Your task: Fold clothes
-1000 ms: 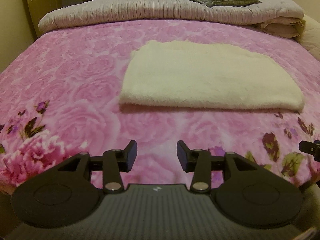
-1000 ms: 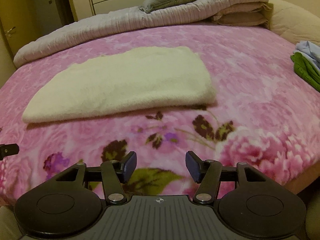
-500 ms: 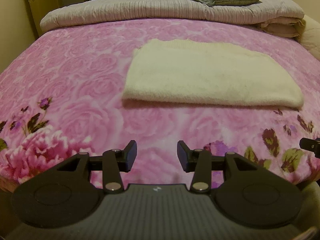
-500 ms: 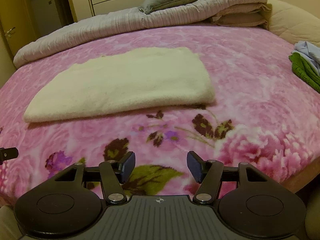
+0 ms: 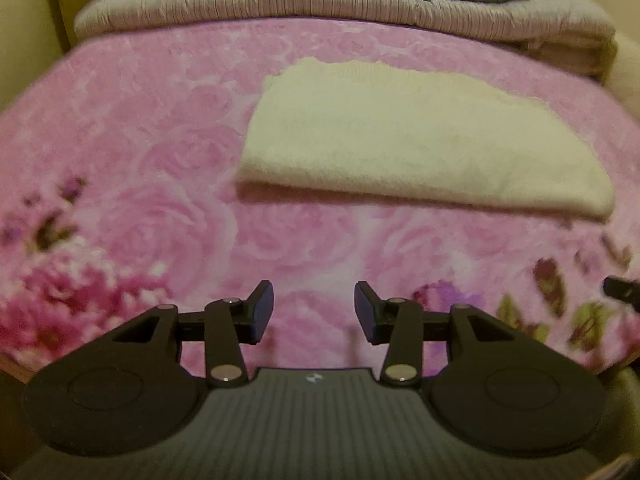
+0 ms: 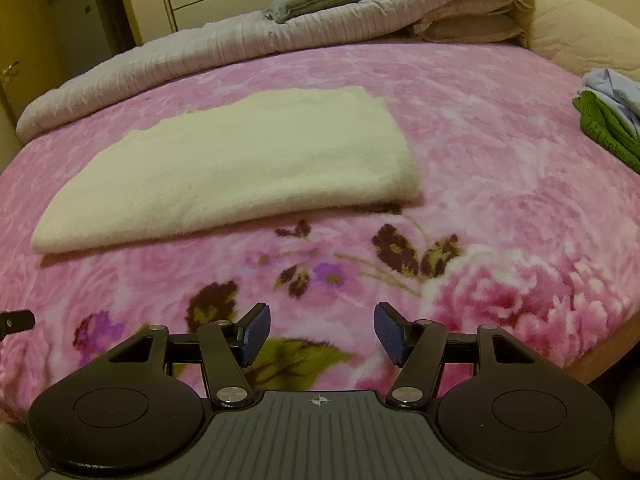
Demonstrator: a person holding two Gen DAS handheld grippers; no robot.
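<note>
Folded cream garment [image 5: 416,136] lies on bed [image 5: 160,128] (pink floral).

Both wrist views look low across the bed's foot, sharing the cream towel [image 5: 420,136].

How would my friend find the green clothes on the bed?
Start at the pink flowery blanket covering the bed. Follow it to its right edge, past the big cream folded cloth. The green garment lies there under a pale blue one; nothing else is bright green.
</note>
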